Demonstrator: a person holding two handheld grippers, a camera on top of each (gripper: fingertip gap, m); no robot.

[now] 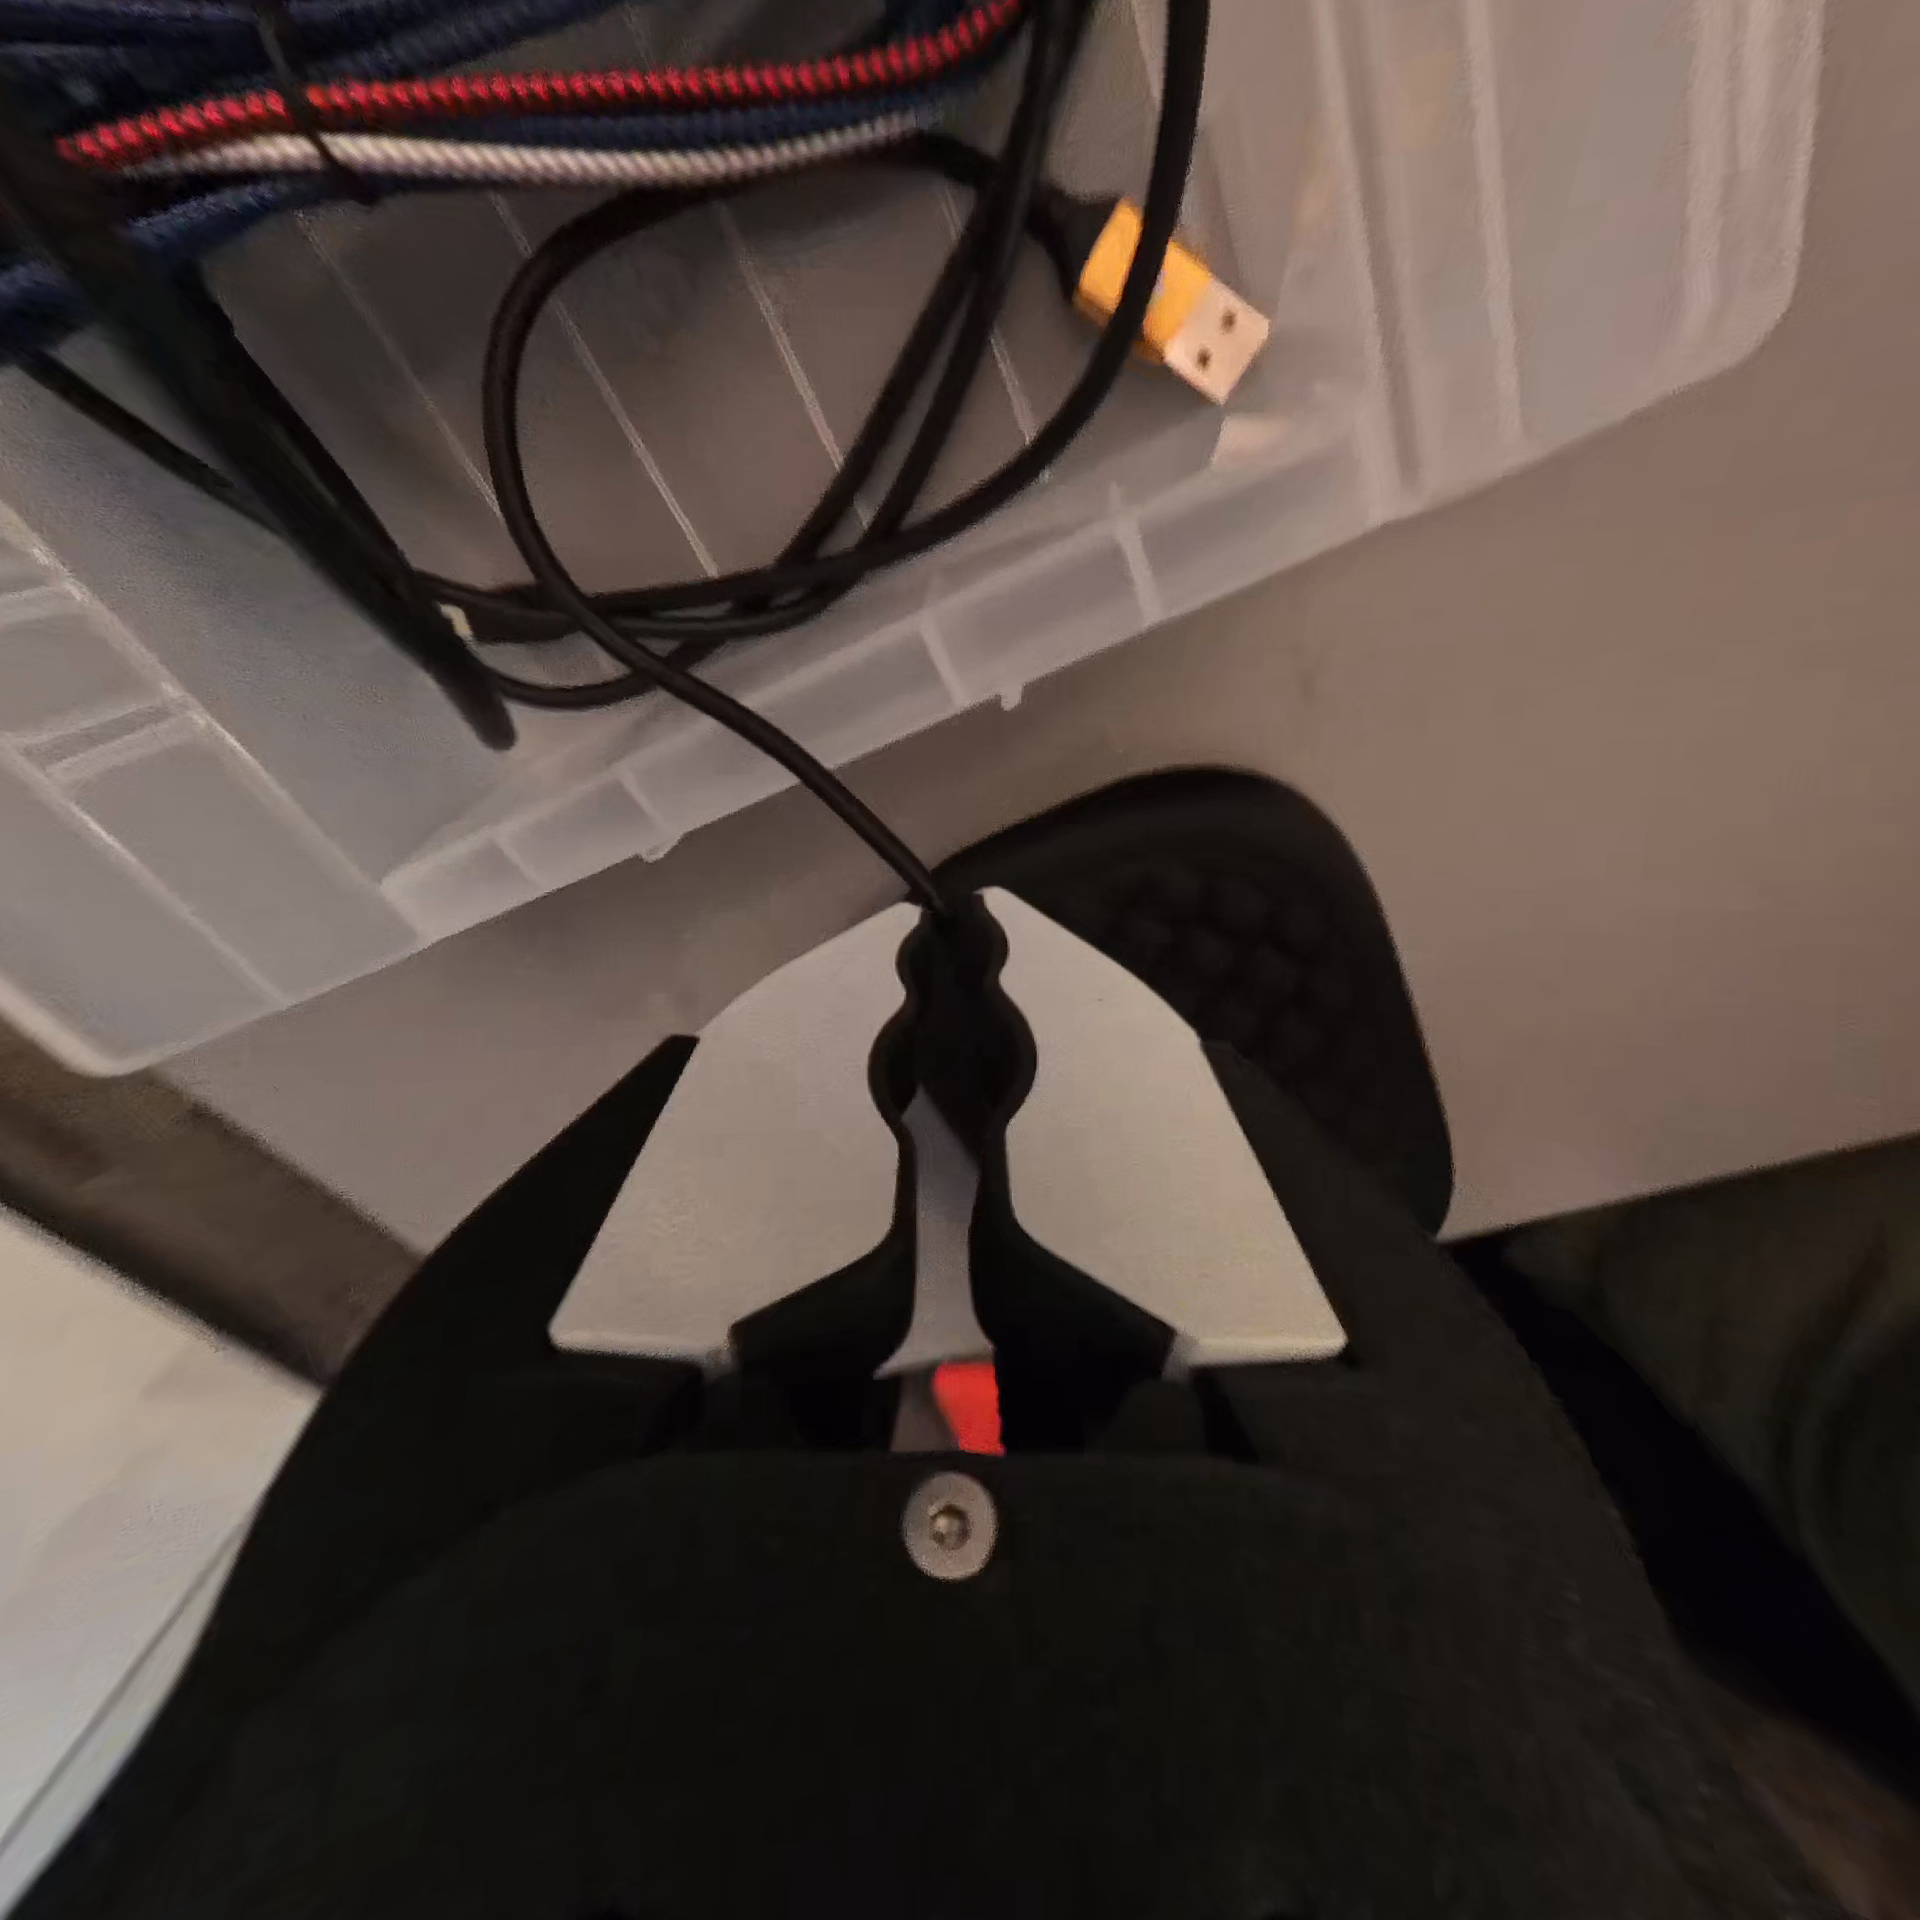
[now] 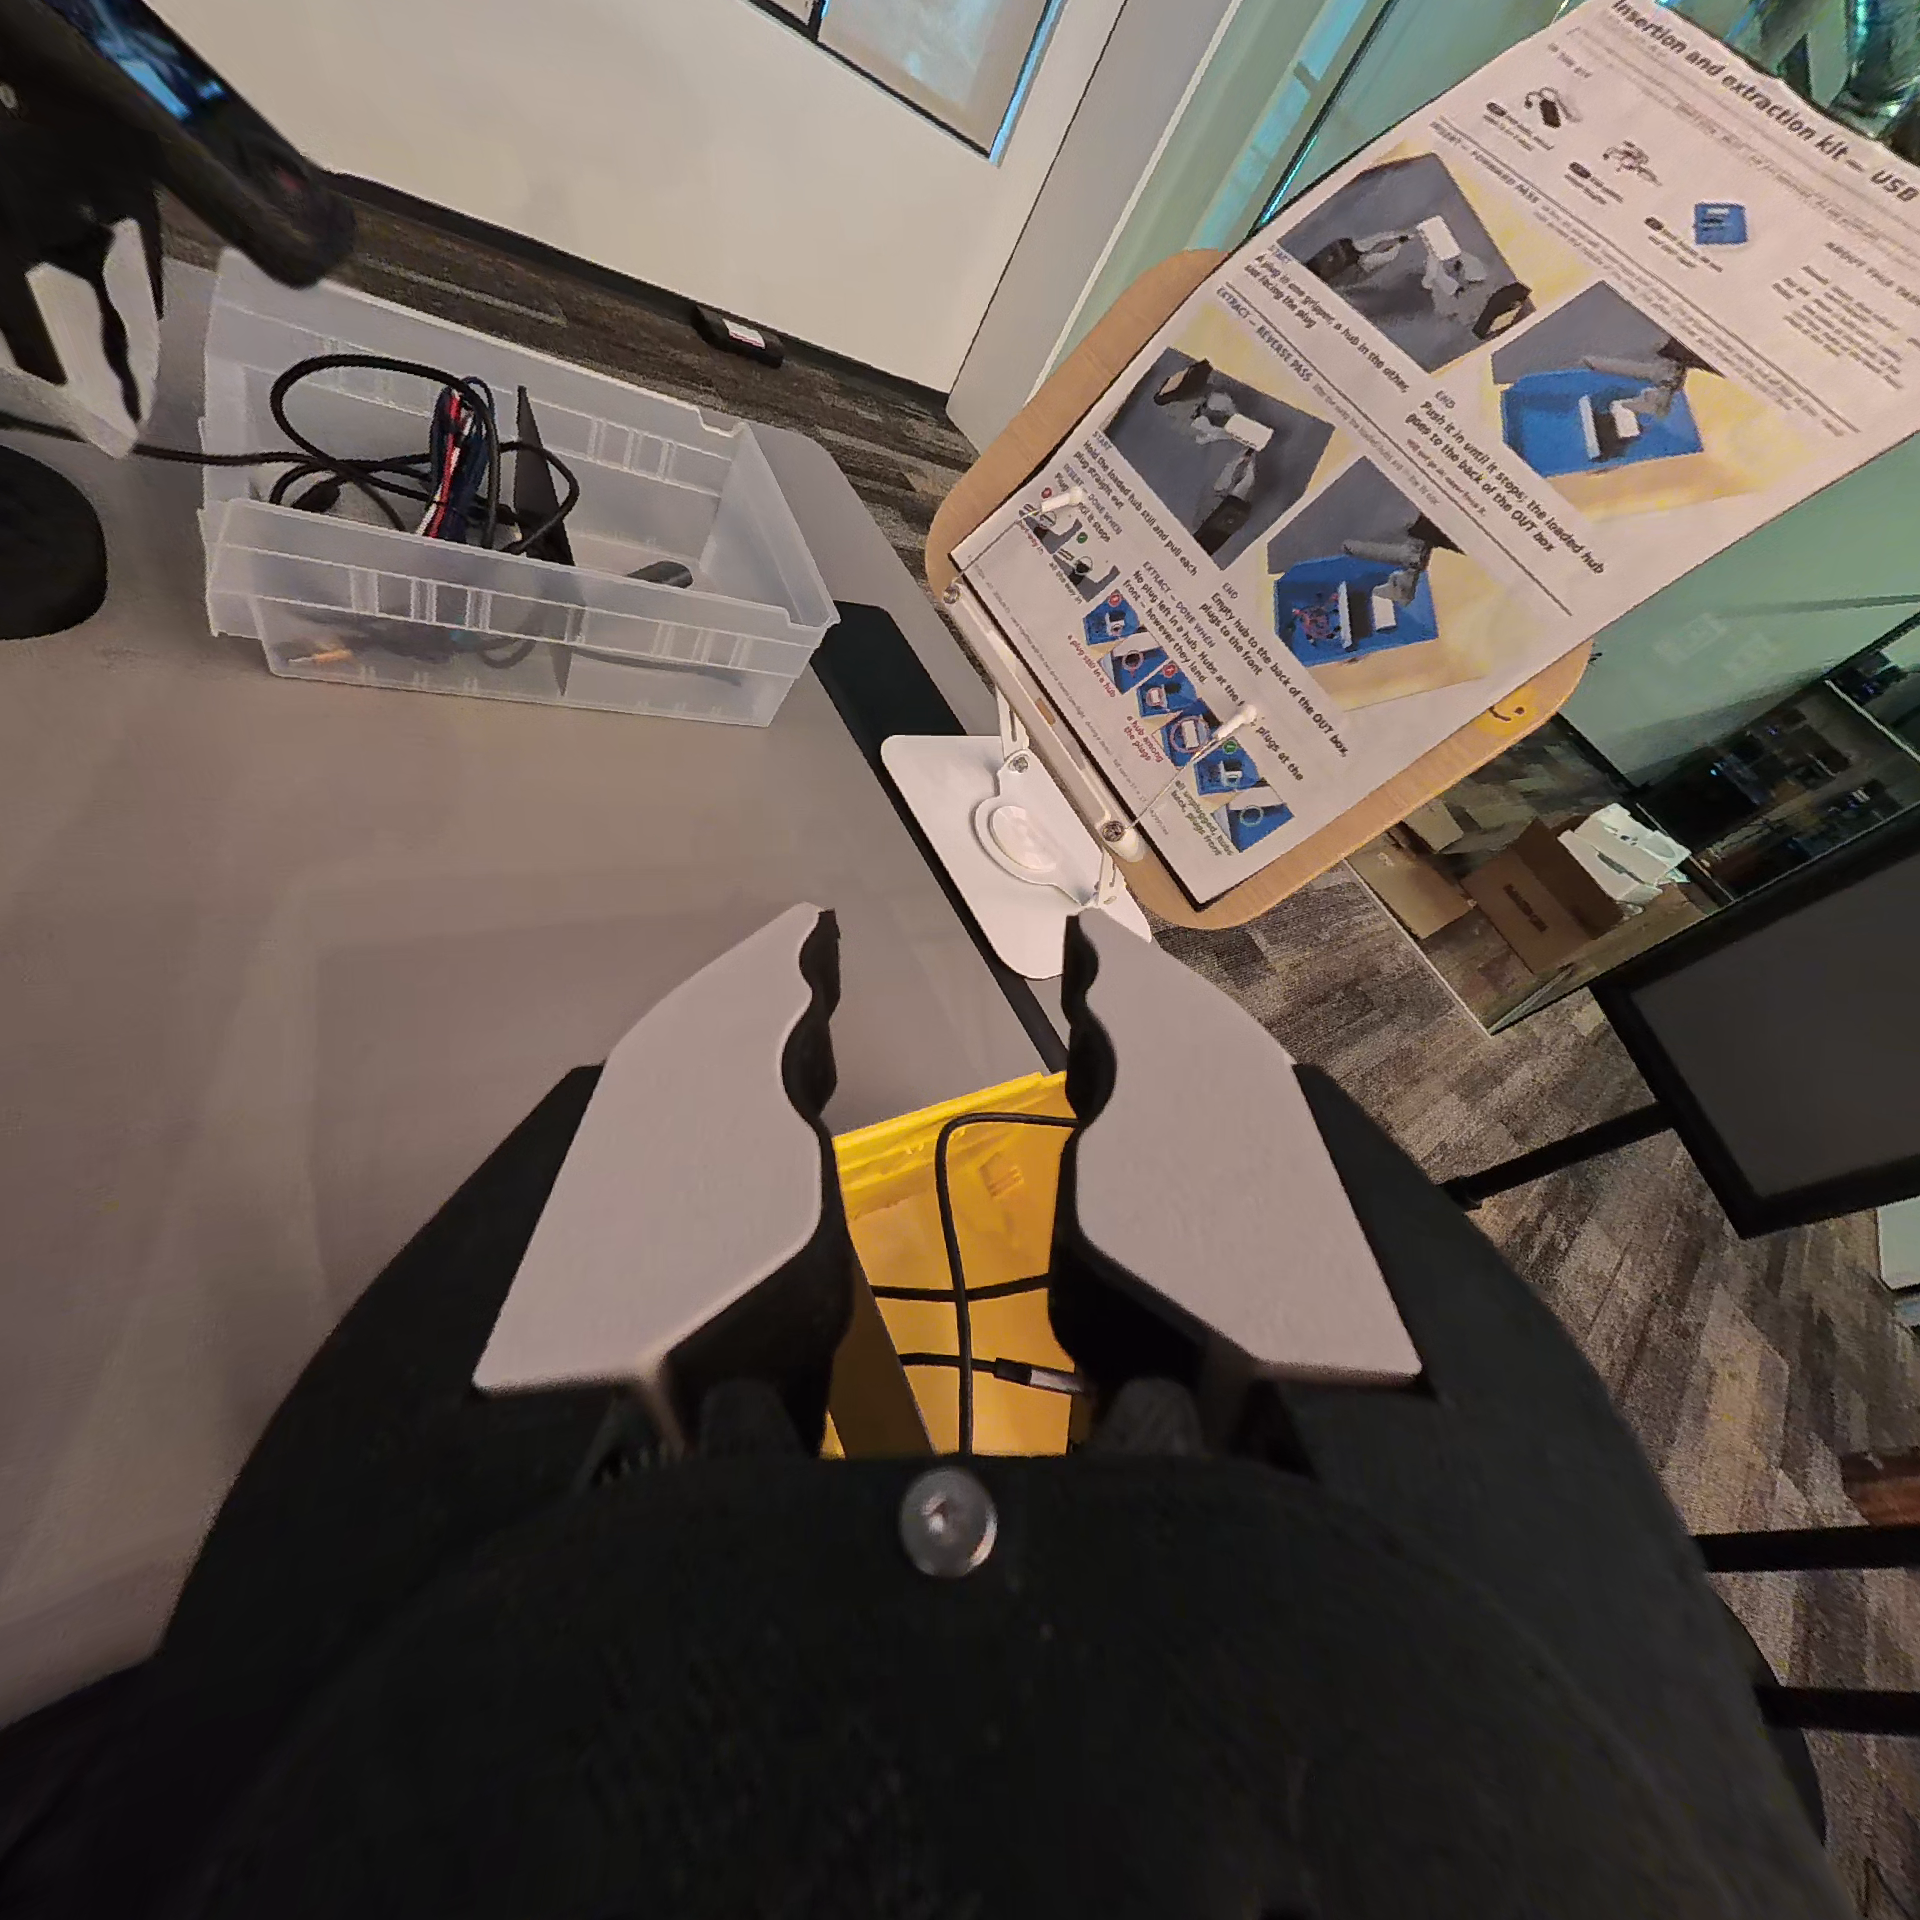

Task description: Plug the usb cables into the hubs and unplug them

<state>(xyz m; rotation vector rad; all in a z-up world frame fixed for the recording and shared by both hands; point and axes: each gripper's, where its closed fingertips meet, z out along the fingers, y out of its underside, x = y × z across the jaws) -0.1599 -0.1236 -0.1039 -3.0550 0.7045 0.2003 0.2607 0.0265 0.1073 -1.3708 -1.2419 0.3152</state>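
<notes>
Even indoor light, soft shadows, wide-angle bending in both views.

The left wrist view is dimmer and softly blurred: the braided cables (image 1: 520, 114) at the top edge smear, and the clear plastic bin (image 1: 1039, 582) shows faint streaks of glare along its ribs. The orange USB plug (image 1: 1169, 301) stays fairly crisp. The right wrist view is brighter and sharper; the grey tabletop (image 2: 312, 883) carries only pale, diffuse shadows, and the instruction sheet (image 2: 1455, 416) is evenly lit yet stretched by lens curvature toward the corner. The yellow bin (image 2: 956, 1247) glows warm between dark fingers. Black gripper bodies lose all detail in shade.
</notes>
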